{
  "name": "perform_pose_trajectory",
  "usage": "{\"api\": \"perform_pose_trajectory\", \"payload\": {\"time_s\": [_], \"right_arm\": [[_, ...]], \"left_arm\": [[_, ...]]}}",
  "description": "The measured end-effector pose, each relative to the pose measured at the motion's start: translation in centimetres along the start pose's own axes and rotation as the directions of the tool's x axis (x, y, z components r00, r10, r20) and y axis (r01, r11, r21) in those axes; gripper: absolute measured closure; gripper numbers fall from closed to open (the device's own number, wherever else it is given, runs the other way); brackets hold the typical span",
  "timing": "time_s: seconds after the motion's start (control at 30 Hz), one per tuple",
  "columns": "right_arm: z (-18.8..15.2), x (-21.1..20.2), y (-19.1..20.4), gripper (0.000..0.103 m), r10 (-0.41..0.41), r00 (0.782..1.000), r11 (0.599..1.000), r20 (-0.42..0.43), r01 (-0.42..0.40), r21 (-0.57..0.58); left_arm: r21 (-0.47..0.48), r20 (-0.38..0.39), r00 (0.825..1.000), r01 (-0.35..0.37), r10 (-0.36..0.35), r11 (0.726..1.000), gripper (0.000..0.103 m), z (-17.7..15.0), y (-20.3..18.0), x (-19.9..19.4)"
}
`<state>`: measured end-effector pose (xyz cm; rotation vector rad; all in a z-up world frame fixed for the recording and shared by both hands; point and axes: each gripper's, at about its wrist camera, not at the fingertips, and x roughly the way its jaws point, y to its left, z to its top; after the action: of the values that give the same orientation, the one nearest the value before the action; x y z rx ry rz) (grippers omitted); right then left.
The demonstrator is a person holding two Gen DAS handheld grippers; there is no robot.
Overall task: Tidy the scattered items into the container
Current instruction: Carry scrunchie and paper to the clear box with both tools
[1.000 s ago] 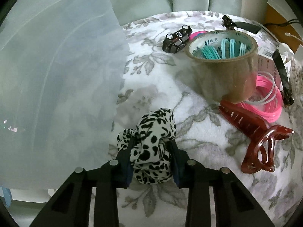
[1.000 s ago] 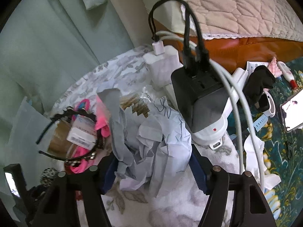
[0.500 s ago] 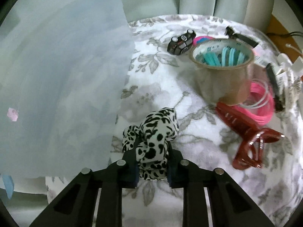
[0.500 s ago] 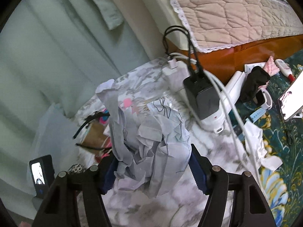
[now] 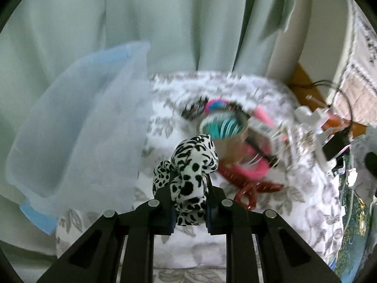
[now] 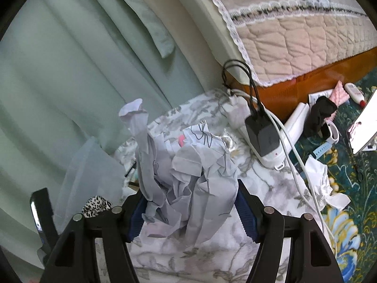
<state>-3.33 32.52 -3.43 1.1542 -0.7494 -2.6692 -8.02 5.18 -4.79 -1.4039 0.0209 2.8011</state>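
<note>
— Looking at room first: where is the container (image 5: 77,127)?
— Left of frame, translucent, its blue rim against the curtain (image 5: 165,23); open floral cloth (image 5: 165,127) lies beside it.
— The left gripper (image 5: 189,208)?
— Jaws narrow, clamped on the spotted scrunchie (image 5: 190,172), apparently lifted; blur hinders.
— The right gripper (image 6: 189,214)?
— Jaws wide, pinching crumpled paper (image 6: 188,172) at centre, near the power strip (image 6: 264,139).

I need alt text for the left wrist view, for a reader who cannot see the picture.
The left gripper is shut on a black-and-white leopard-print scrunchie, lifted above a floral cloth. To its left stands a translucent blue container; behind it, blurred, lie a tape roll, pink hoops and a red claw clip.
</note>
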Motion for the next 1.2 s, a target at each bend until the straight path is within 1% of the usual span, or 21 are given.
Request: {"api": "perform_pose_trajectory", "payload": {"time_s": [0.17,0.37,0.57,0.67,0.83,0.97,1.2], "right_arm": [[0.6,-1.6,2.5,0.032,0.032,0.998,0.999,0.048,-0.03,-0.042],[1.2,-3.3,5.5,0.032,0.071,0.994,0.994,0.089,-0.062,-0.094],[1.4,-3.9,9.3,0.032,0.111,0.989,0.982,0.098,-0.094,-0.165],[1.4,-4.0,11.2,0.032,0.13,0.987,0.973,0.098,-0.108,-0.202],[1.4,-4.1,14.4,0.032,0.16,0.983,0.956,0.093,-0.13,-0.264],[0.8,-3.2,17.0,0.032,0.171,0.983,0.937,0.065,-0.142,-0.32],[-0.2,-1.3,21.1,0.032,0.189,0.982,0.902,0.019,-0.166,-0.399]], "left_arm": [[0.017,0.086,0.995,0.045,-0.047,0.999,0.084,0.5,0.0,-4.1],[0.01,0.185,0.979,0.089,-0.089,0.996,0.084,1.6,1.7,-7.9],[-0.047,0.28,0.956,0.104,-0.087,0.993,0.084,2.2,5.3,-10.9],[-0.07,0.323,0.944,0.098,-0.071,0.993,0.084,2.2,7.2,-12.1],[-0.119,0.346,0.937,0.082,-0.036,0.99,0.084,1.8,10.5,-12.5],[-0.159,0.357,0.934,0.07,-0.009,0.985,0.084,1.4,13.1,-12.6],[-0.221,0.347,0.938,0.071,0.01,0.973,0.084,0.7,16.7,-11.8]]}}
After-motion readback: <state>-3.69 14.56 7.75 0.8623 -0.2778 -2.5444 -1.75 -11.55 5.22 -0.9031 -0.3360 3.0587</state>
